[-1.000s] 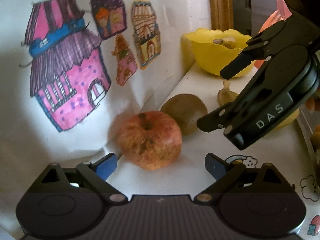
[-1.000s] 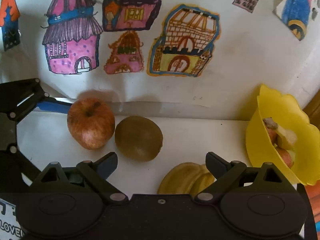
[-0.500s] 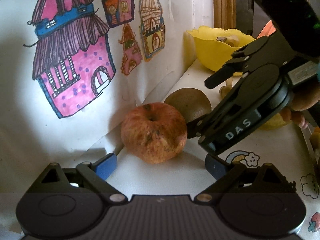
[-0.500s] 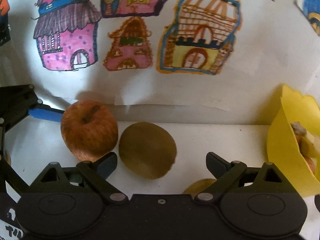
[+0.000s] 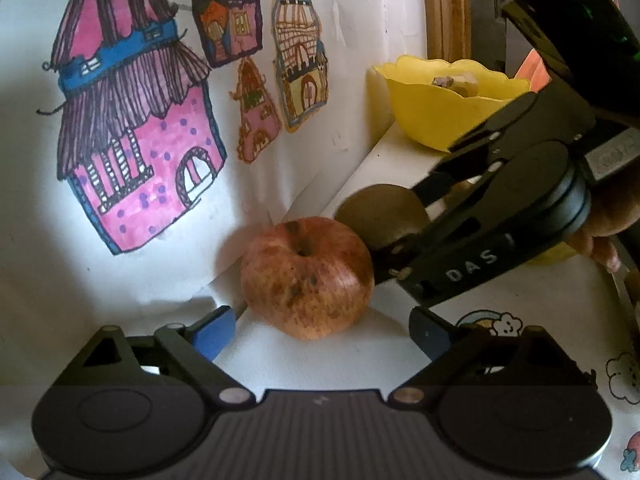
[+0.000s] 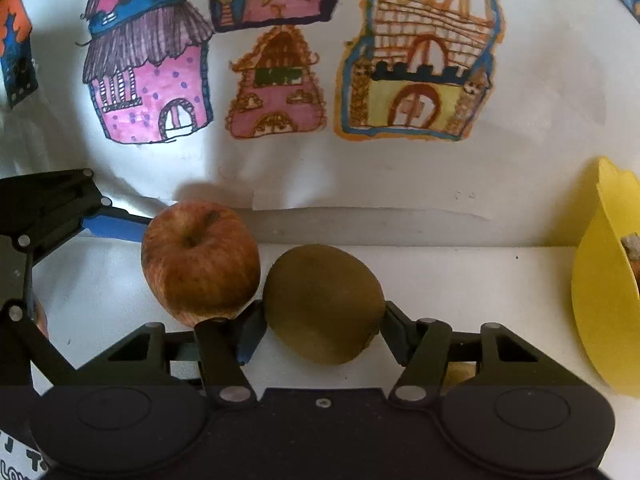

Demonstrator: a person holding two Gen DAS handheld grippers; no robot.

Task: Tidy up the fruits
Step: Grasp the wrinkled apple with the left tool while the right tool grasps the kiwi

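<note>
A brown kiwi [image 6: 322,304] lies on the white table [image 6: 460,280] between the fingers of my right gripper [image 6: 322,332]. Its jaws are closing, and both blue pads touch the kiwi's sides. A red apple [image 6: 200,258] sits right beside the kiwi on its left, close to the wall. In the left wrist view the apple [image 5: 306,276] rests just ahead of my left gripper [image 5: 324,332], which stands open and touches nothing. There the right gripper [image 5: 400,226] reaches in from the right around the kiwi [image 5: 376,212]. One blue left fingertip [image 6: 108,226] shows beyond the apple.
A yellow bowl [image 5: 440,112] with fruit pieces stands at the back right by the wall. Something yellow [image 5: 556,254] lies behind the right gripper. Paper drawings of houses [image 6: 280,88] cover the wall directly behind the fruit. Cartoon stickers [image 5: 492,322] mark the tabletop.
My right gripper has moved forward and down over the kiwi, and its jaws have narrowed from wide open onto it. The left gripper and the apple have stayed in place.
</note>
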